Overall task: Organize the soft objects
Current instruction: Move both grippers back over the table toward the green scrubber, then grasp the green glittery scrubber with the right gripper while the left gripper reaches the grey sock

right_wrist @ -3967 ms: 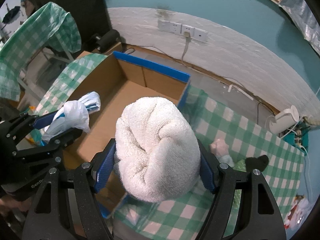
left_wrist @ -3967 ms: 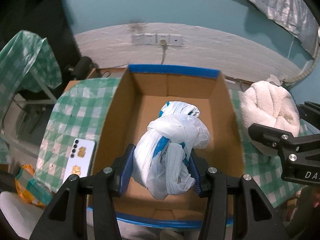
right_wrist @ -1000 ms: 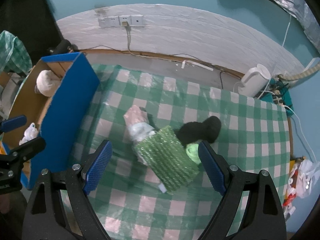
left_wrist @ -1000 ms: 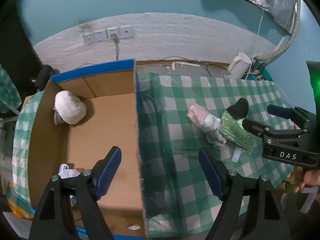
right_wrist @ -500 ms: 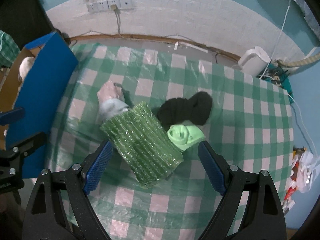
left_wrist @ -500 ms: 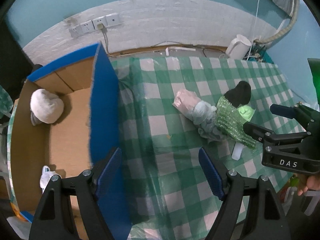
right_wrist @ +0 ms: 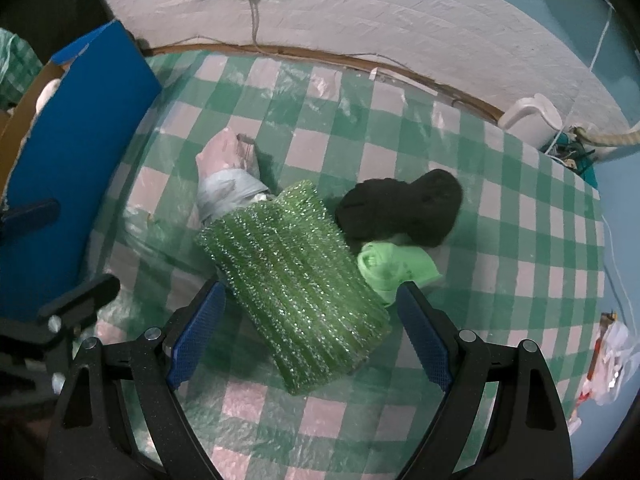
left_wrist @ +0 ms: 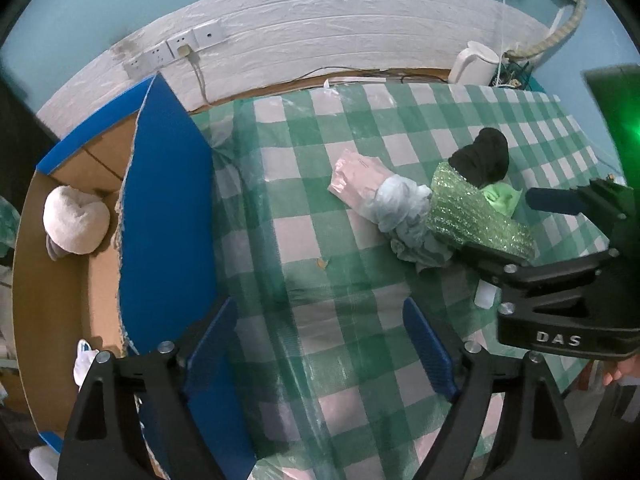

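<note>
Hovering with jaws spread wide and empty, the right gripper (right_wrist: 308,332) straddles the near end of the green bubble-wrap roll (right_wrist: 292,292), whose long axis runs diagonally on the checked tablecloth (right_wrist: 520,240), while the left gripper (left_wrist: 320,344), jaws just widened and also empty, hangs farther off beside the cardboard box (left_wrist: 168,216).

White plastic bag (left_wrist: 85,361) in the cardboard box (left_wrist: 60,320) hiding behind a gripper arm, green roll (left_wrist: 476,216) covering the light green cloth (left_wrist: 500,198)
</note>
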The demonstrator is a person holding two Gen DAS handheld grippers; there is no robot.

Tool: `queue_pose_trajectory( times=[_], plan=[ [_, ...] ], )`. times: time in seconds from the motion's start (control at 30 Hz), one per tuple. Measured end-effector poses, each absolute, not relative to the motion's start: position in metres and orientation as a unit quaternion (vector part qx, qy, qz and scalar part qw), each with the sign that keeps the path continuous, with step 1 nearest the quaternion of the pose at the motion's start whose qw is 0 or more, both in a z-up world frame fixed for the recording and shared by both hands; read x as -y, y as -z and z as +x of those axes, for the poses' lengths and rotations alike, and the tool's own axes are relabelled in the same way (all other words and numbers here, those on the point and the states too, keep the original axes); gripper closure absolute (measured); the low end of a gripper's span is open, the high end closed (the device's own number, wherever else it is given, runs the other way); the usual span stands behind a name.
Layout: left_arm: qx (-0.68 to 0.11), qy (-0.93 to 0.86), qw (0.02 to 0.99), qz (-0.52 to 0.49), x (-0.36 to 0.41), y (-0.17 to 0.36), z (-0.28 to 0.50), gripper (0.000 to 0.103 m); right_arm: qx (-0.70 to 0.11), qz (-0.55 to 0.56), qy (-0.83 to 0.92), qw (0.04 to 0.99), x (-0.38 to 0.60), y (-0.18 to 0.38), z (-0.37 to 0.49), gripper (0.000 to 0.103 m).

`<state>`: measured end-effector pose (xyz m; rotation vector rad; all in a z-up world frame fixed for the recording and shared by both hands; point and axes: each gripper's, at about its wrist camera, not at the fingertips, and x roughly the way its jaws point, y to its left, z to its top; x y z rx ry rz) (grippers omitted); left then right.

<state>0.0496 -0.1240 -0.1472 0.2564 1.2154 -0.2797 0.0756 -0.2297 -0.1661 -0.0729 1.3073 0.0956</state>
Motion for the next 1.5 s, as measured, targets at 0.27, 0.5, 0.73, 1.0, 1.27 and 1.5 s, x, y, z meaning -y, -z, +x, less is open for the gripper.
queue_pose_trajectory(
  times=[0.27,0.5,0.73,1.0,1.27,1.5],
  plan=[
    [-0.566,0.131,0.804,0.123,0.125,0.148,0.05,0.016,-0.629,-0.046,-0.053,0.774,0.225,0.186,0.081,0.029],
    [-0.572,0.149,0.799,0.108,0.13,0.146,0.052,0.016,-0.638,0.013,-0.06,0.768,0.244,0.18,0.079,0.07],
    [-0.575,0.155,0.795,0.113,0.142,0.15,0.051,0.016,-0.639,0.048,-0.063,0.766,0.26,0.169,0.069,0.08],
    [-0.582,0.157,0.789,0.116,0.155,0.158,0.05,0.016,-0.633,0.074,-0.033,0.77,0.285,0.165,0.06,0.081],
    [-0.586,0.182,0.783,0.103,0.178,0.156,0.048,0.016,-0.625,0.083,-0.02,0.776,0.305,0.16,0.049,0.082],
    [-0.596,0.201,0.772,0.088,0.203,0.157,0.046,0.016,-0.624,0.084,-0.001,0.777,0.322,0.161,0.036,0.082]
  ],
)
